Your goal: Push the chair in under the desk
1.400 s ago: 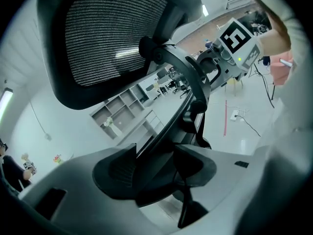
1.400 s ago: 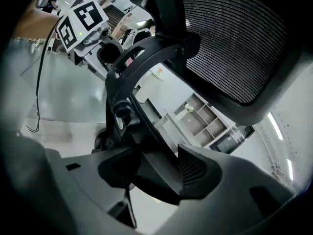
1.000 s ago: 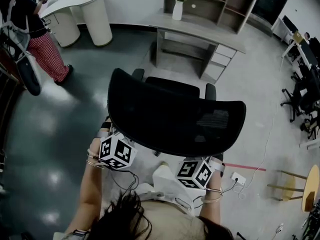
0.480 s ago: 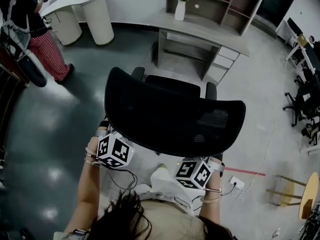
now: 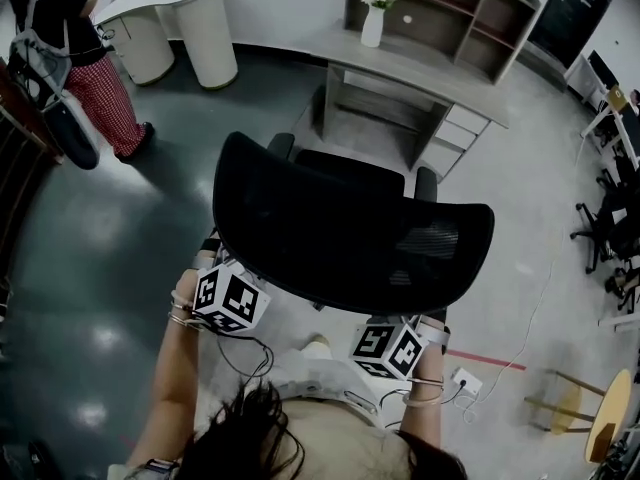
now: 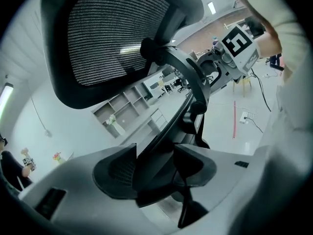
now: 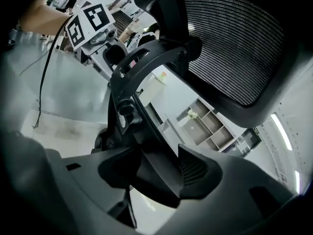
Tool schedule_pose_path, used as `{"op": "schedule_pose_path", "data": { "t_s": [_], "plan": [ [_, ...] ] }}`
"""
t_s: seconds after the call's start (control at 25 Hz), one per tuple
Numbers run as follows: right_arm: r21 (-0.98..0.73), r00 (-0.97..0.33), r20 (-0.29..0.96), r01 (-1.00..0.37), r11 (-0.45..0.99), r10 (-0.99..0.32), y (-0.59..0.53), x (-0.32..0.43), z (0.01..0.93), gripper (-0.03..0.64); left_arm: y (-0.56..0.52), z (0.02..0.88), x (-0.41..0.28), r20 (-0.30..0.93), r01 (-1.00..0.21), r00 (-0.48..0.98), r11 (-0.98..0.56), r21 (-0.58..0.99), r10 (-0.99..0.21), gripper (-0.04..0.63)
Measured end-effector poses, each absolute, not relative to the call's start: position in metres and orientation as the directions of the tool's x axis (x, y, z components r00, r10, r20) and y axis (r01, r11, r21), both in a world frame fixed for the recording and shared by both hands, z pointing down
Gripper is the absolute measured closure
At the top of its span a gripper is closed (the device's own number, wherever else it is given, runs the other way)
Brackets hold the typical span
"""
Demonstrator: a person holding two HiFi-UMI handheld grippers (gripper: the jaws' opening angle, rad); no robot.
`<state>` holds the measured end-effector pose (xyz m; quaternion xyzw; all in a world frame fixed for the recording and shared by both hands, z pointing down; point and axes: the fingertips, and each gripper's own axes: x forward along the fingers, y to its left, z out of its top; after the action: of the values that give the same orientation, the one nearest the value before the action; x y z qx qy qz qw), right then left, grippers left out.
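A black mesh-backed office chair [image 5: 350, 233] stands on the floor, its seat facing the grey desk [image 5: 420, 68] a short way ahead. My left gripper [image 5: 235, 276] is shut on the left lower edge of the backrest, and my right gripper [image 5: 400, 320] is shut on the right lower edge. In the left gripper view the backrest frame [image 6: 176, 67] runs between the jaws of the left gripper [image 6: 155, 163]. The right gripper view shows the same, with the frame [image 7: 146, 62] passing through the right gripper [image 7: 159, 168]. The fingertips are hidden under the backrest in the head view.
The desk carries a shelf unit [image 5: 450, 8], a drawer stack [image 5: 465, 133] and a white vase [image 5: 372, 23]. A person in chequered trousers [image 5: 95, 88] stands far left by a white counter [image 5: 175, 13]. A power strip [image 5: 465, 380], a stool [image 5: 590, 418] and more chairs [image 5: 610, 228] lie right.
The chair has edged slightly closer to the desk, with both grippers keeping their hold on the backrest. My foot has stepped forward behind it.
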<state>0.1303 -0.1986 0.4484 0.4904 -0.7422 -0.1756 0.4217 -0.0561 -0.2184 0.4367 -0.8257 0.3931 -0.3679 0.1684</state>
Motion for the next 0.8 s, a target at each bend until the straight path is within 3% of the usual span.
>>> {"op": "schedule_pose_path", "data": {
  "t_s": [0.8],
  "plan": [
    [0.657, -0.121, 0.456, -0.623, 0.425, -0.882, -0.250, 0.118, 0.448, 0.383, -0.279, 0.437, -0.067, 0.484, -0.491, 0.463, -0.669, -0.558, -0.743, 0.370]
  ]
}}
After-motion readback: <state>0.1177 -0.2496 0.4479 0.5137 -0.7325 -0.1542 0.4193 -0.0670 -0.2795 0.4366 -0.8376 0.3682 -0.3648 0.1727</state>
